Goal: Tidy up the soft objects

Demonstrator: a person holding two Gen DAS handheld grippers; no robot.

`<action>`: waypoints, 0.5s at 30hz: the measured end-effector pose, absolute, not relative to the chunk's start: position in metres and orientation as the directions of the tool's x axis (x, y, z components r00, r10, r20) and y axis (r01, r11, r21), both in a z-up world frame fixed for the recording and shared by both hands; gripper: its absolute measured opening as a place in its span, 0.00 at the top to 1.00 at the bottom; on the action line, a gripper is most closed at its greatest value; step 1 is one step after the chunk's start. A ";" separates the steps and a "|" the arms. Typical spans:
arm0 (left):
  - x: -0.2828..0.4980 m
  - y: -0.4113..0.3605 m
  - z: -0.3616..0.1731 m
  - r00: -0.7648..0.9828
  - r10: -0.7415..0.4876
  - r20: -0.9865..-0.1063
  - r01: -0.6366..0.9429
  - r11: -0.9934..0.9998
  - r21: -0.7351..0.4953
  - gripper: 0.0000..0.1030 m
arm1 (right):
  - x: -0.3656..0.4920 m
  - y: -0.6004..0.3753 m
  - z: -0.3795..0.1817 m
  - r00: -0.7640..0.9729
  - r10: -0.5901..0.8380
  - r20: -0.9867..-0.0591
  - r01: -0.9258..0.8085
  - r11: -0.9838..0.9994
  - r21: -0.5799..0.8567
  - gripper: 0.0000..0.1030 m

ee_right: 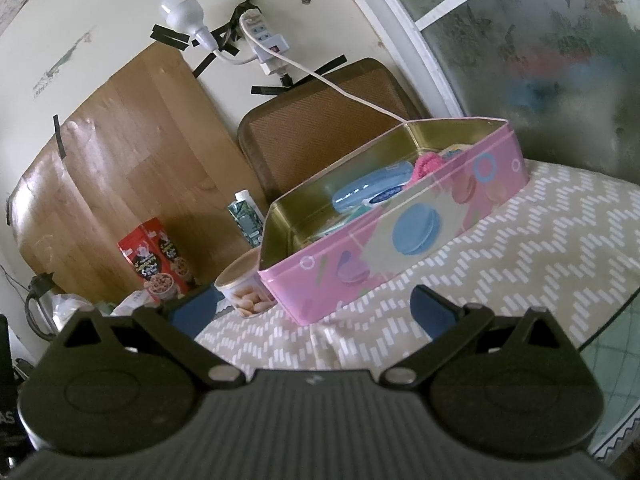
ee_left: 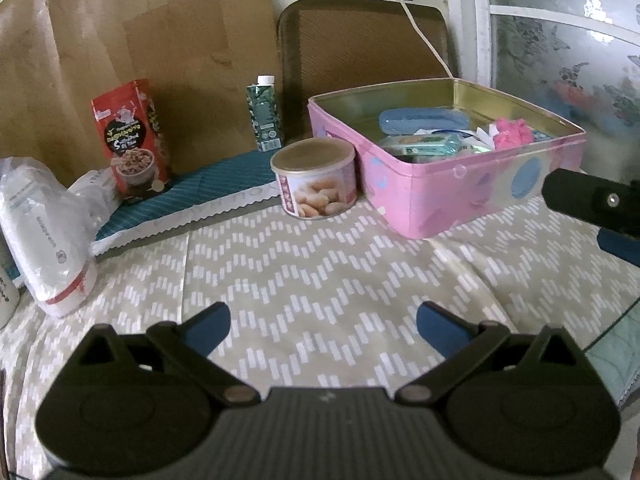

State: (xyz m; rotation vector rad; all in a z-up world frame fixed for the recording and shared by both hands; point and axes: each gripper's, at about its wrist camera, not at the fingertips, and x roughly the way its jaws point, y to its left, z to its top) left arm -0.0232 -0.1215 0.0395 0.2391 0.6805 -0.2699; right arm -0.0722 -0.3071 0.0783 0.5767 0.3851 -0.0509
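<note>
Left wrist view: left gripper was spread wide and empty at bottom centre, hovering over bare patterned cloth on the counter. The pink tin sat upper right of it, well apart, already holding a pink fluffy item, a blue case and a greenish wipes pack. The soft white plastic pack lay at the left edge, near the left finger's side; my guess was that's the next pick. To do it well: swing left, come in low across the pack's narrow waist, close gently so the film doesn't slip, and clear the nut can on the way to the tin. Right wrist view: right gripper was also released and empty, with the tin just ahead at frame centre, near wall close to the fingertips; white pack barely visible at lower left.
</note>
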 end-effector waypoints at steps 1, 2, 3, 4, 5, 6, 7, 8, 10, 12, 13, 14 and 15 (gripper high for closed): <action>-0.023 -0.122 0.039 0.743 -0.169 -0.647 0.325 0.937 0.129 0.00 | -0.072 -0.307 0.078 0.927 0.059 -0.371 0.155 0.839 0.522 0.00; -0.023 -0.122 0.039 0.742 -0.171 -0.648 0.327 0.936 0.128 0.00 | -0.072 -0.306 0.078 0.927 0.057 -0.372 0.158 0.839 0.521 0.00; -0.023 -0.122 0.039 0.740 -0.173 -0.650 0.330 0.935 0.126 0.00 | -0.073 -0.305 0.078 0.926 0.055 -0.373 0.160 0.838 0.521 0.00; -0.023 -0.123 0.038 0.738 -0.176 -0.652 0.333 0.935 0.125 0.00 | -0.073 -0.305 0.078 0.926 0.053 -0.373 0.162 0.838 0.521 0.00; -0.024 -0.123 0.038 0.737 -0.176 -0.652 0.333 0.935 0.124 0.00 | -0.073 -0.304 0.077 0.926 0.050 -0.374 0.165 0.838 0.521 0.00; -0.023 -0.123 0.038 0.736 -0.177 -0.653 0.334 0.934 0.124 0.00 | -0.073 -0.304 0.077 0.926 0.049 -0.373 0.166 0.837 0.521 0.00; -0.023 -0.123 0.037 0.735 -0.178 -0.654 0.335 0.934 0.123 0.00 | -0.073 -0.304 0.077 0.926 0.047 -0.373 0.167 0.837 0.521 0.00; -0.023 -0.123 0.037 0.734 -0.179 -0.655 0.336 0.934 0.122 0.00 | -0.073 -0.303 0.077 0.926 0.044 -0.374 0.170 0.837 0.521 0.00; -0.023 -0.124 0.037 0.733 -0.181 -0.656 0.338 0.933 0.120 0.00 | -0.073 -0.304 0.076 0.926 0.042 -0.375 0.173 0.836 0.521 0.00; -0.023 -0.124 0.037 0.734 -0.187 -0.652 0.342 0.932 0.118 0.00 | -0.073 -0.304 0.076 0.926 0.041 -0.376 0.175 0.835 0.522 0.00; -0.024 -0.124 0.037 0.739 -0.191 -0.646 0.345 0.931 0.120 0.00 | -0.073 -0.304 0.076 0.926 0.041 -0.376 0.175 0.835 0.522 0.00; -0.025 -0.124 0.037 0.742 -0.193 -0.642 0.348 0.930 0.122 0.00 | -0.073 -0.305 0.076 0.926 0.041 -0.376 0.174 0.835 0.521 0.00; -0.025 -0.124 0.038 0.742 -0.198 -0.640 0.352 0.928 0.121 0.00 | -0.073 -0.305 0.075 0.926 0.040 -0.376 0.175 0.835 0.521 0.00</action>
